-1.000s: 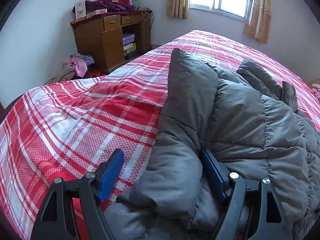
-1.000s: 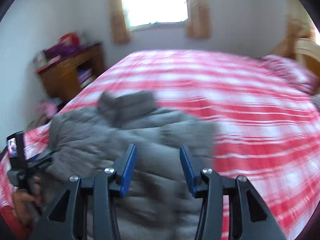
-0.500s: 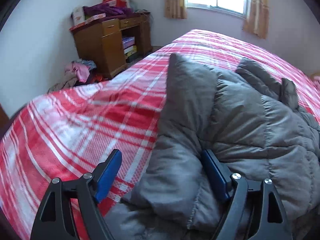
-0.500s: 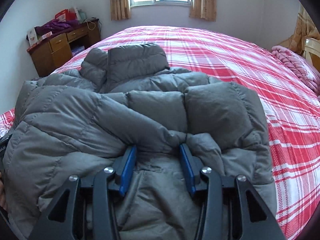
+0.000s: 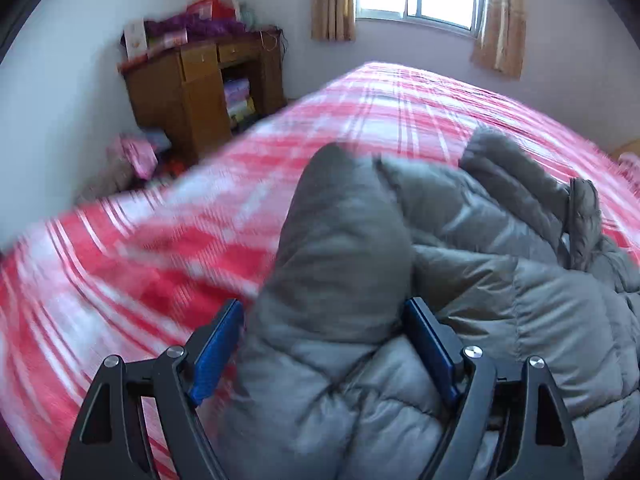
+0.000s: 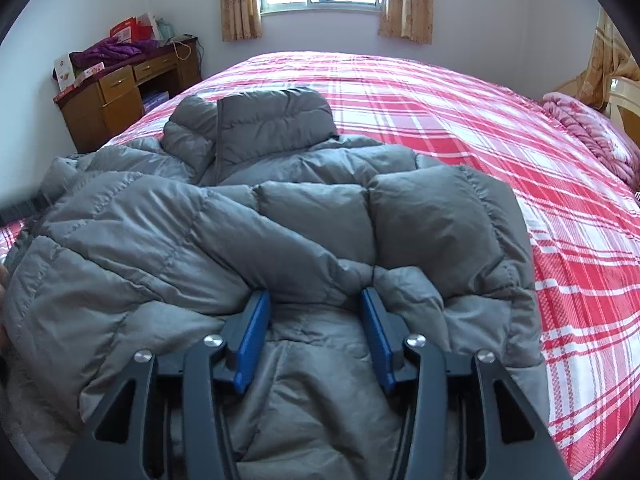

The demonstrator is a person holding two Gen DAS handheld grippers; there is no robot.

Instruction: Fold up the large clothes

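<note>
Grey puffer jacket [image 6: 304, 216] lies on the red plaid bed [image 6: 520, 152] — left tool [image 5: 324, 320] grasping a sleeve fold; right tool [image 6: 316, 308] just widening, padding bulging between its pads.

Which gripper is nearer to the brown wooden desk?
Left. The left gripper holds the grey quilted jacket on the side toward the desk; the right gripper, jaws just opening around the jacket's middle, is farther away.
</note>
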